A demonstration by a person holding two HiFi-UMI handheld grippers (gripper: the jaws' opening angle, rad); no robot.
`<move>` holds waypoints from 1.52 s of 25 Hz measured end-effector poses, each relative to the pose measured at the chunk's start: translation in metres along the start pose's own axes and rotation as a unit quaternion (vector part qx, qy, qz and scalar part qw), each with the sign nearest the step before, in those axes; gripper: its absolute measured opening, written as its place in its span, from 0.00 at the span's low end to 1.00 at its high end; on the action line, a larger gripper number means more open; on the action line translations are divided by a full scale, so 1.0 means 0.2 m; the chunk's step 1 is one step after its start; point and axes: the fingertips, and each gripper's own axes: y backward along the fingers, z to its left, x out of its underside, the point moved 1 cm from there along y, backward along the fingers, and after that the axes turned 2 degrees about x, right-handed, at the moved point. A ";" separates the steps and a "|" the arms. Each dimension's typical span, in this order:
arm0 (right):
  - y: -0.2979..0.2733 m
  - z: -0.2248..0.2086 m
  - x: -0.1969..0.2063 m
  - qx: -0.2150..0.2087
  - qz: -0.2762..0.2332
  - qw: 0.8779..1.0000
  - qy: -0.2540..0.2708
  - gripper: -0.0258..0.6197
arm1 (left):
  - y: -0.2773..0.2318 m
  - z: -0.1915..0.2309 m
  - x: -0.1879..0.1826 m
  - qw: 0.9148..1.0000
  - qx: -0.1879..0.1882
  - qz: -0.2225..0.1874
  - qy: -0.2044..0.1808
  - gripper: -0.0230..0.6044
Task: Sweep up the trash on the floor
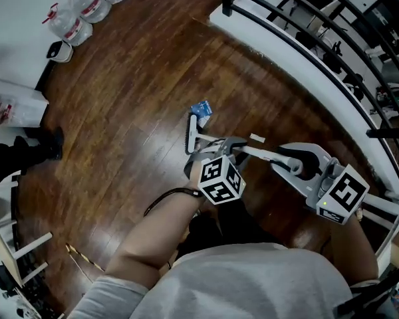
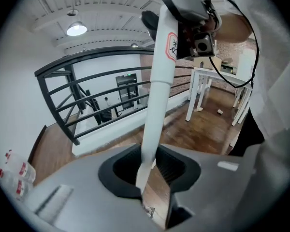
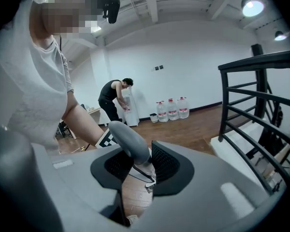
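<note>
Left hand-held gripper [image 2: 152,177] clamps white pole [image 2: 157,108]; right hand-held gripper [image 3: 137,170] pinches grey grip [image 3: 127,139]; blue scrap [image 1: 201,109], perhaps wrapper, on floor.

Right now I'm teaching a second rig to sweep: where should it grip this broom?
Close the fingers crosswise, coming from the person's side: left gripper on the slim white shaft, right gripper on the thicker grey end grip. Both are round, slanted, narrow enough to clamp.

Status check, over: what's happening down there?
Left gripper shut on broom shaft. Right gripper shut on its grey grip. Blue trash beside broom head. Nothing blocking.
</note>
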 end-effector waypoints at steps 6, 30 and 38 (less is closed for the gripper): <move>0.41 -0.16 0.12 0.083 -0.011 0.996 -0.039 0.20 | -0.29 -0.17 -0.36 0.997 0.058 -0.028 -0.052 0.18; 1.06 -0.16 0.21 0.178 -0.061 0.978 -0.085 0.21 | -0.51 -0.57 -0.87 0.978 0.139 -0.029 -0.153 0.17; 0.84 -0.16 -0.02 0.147 -0.061 0.986 -0.057 0.21 | -0.31 -0.33 -0.79 0.984 0.111 -0.024 -0.140 0.18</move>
